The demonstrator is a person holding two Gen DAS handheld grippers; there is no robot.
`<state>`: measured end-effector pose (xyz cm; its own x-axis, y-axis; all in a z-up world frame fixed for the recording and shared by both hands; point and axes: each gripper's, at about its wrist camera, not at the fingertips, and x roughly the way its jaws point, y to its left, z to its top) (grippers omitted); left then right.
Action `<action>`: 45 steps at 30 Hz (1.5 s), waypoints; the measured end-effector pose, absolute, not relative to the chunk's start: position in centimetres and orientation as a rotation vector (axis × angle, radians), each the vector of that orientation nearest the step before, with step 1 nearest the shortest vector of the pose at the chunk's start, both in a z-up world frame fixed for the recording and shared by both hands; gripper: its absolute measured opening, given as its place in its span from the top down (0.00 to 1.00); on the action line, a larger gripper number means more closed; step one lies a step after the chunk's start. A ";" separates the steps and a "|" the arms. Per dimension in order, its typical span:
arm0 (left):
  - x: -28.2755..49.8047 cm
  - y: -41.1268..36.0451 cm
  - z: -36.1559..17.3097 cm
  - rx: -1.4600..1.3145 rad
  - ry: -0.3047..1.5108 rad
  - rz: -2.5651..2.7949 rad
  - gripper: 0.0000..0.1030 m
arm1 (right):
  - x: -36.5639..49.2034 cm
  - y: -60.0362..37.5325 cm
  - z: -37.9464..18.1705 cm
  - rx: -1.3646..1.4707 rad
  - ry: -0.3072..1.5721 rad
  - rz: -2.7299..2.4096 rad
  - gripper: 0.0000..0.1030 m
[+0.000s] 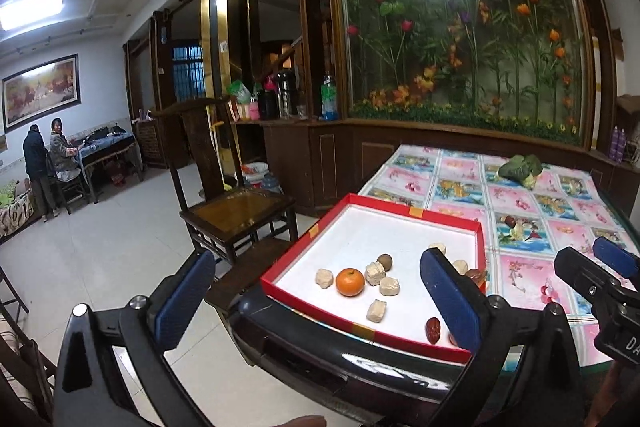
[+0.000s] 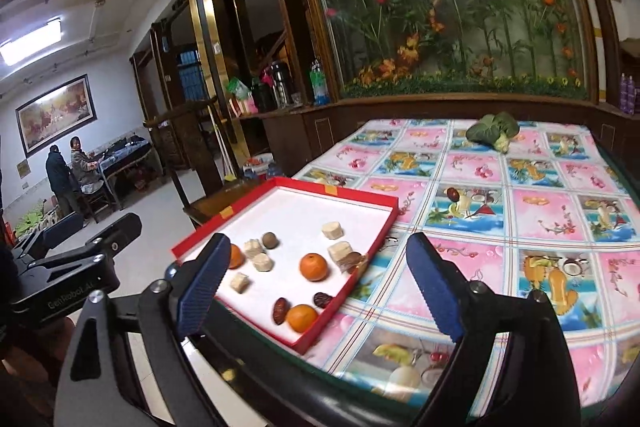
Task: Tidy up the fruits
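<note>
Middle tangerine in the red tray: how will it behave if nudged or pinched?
The tangerine looks round, so a nudge would probably roll it toward the beige blocks beside it. Its skin looks smooth and glossy, possibly slippery. The red tray has a low rim that should stop it.

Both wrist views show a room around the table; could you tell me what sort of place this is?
Most likely a family home's living and dining room: a table with a fruit-print cloth, a carved wooden chair, and a glass flower panel above a sideboard.
</note>
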<state>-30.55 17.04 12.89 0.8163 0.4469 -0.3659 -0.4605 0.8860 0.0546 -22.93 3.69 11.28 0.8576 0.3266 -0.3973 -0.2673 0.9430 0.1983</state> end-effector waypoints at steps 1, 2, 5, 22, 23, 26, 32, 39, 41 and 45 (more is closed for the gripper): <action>-31.3 17.0 13.2 -0.036 0.376 0.484 0.01 | -23.9 3.9 11.8 0.131 0.426 0.308 0.11; -31.7 16.9 13.4 -0.034 0.374 0.486 0.01 | -24.5 4.1 12.2 0.130 0.417 0.304 0.10; -32.8 16.8 13.9 -0.016 0.367 0.500 0.01 | -26.6 4.1 13.5 0.158 0.388 0.299 0.02; -32.9 18.0 13.4 -0.045 0.382 0.571 0.01 | -28.5 6.5 13.7 0.056 0.299 0.293 0.00; -32.9 18.1 13.4 -0.047 0.380 0.576 0.01 | -28.6 6.6 13.7 0.042 0.292 0.290 0.00; -32.9 18.0 13.4 -0.043 0.381 0.581 0.01 | -29.0 7.1 13.6 0.014 0.282 0.285 0.00; -32.8 17.8 13.3 -0.035 0.386 0.581 0.01 | -28.6 7.2 13.2 0.041 0.324 0.308 0.00; -32.9 18.0 13.2 -0.045 0.384 0.590 0.01 | -28.6 7.2 13.1 0.042 0.326 0.309 0.00; -33.0 18.0 13.2 -0.046 0.389 0.587 0.01 | -28.6 7.1 13.1 0.042 0.330 0.312 0.00; -33.0 18.2 13.0 -0.045 0.399 0.587 0.01 | -28.7 7.4 13.2 0.034 0.334 0.315 0.00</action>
<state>-32.97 18.22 12.99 0.7583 0.5304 -0.3790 -0.5476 0.8337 0.0709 -28.68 7.42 13.18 0.8964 0.3098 -0.3169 -0.2986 0.9506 0.0846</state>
